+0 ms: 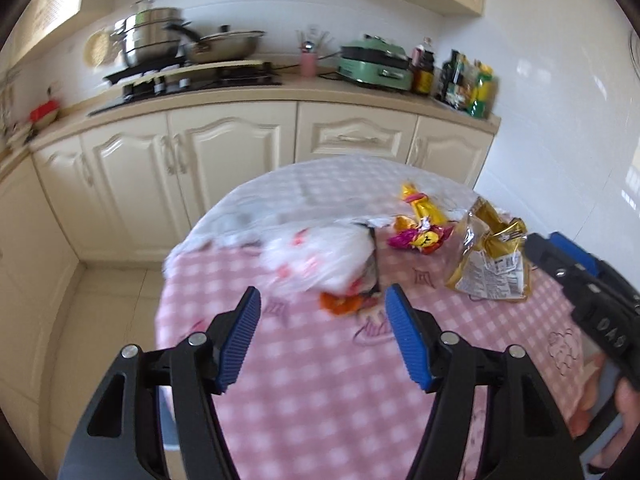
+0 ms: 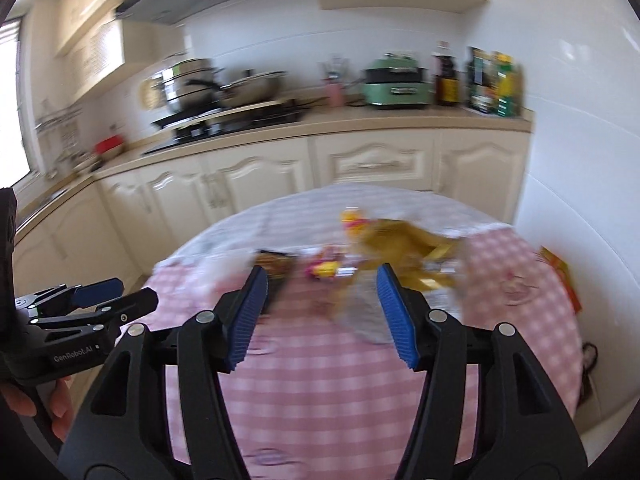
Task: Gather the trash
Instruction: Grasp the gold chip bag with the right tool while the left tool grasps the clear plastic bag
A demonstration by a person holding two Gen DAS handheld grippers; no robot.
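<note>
I'm at the approach: both the left gripper (image 1: 322, 332) and right gripper (image 2: 320, 312) have jaws spread empty over the tabletop (image 1: 320, 380), so next I must close on the gold snack wrapper (image 1: 490, 256).

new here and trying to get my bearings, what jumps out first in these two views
First the pink checked tablecloth covering the round table, with bright trash scattered at its far side: a gold foil bag on the right, yellow and magenta wrappers in the middle, and a white plastic bag to the left. Next the blue-padded fingers of the left gripper and the right gripper, both spread open and empty above the cloth.
</note>
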